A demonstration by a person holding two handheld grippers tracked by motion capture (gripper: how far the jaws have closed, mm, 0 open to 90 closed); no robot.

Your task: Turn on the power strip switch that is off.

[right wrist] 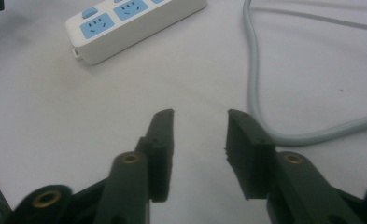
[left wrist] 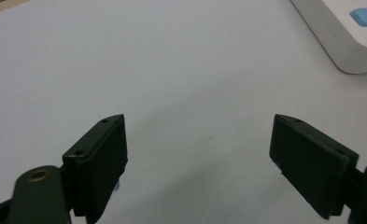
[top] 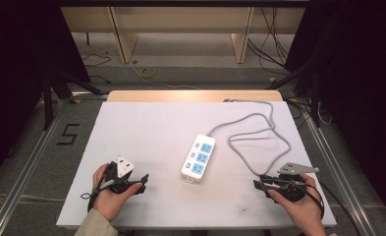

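Power strip (top: pixel 199 158) sits mid-table (top: pixel 146 123), lying diagonal, grey cord (top: pixel 259 132) looping off behind and right of it. Left gripper (top: pixel 142 182) near-left of the strip, jaws wide apart, nothing between them. Right gripper (top: pixel 257 185) near-right of it, jaws partly open, empty. Cord's far end runs off the table edge; plug hidden.

The high view looks forward and down from above the person's side, taking in the whole white surface (top: pixel 146 128). Each gripper view rides low and close, facing along its own jaws across that surface. All three share the power strip (top: pixel 199 157) (left wrist: pixel 354 32) (right wrist: pixel 130 25).
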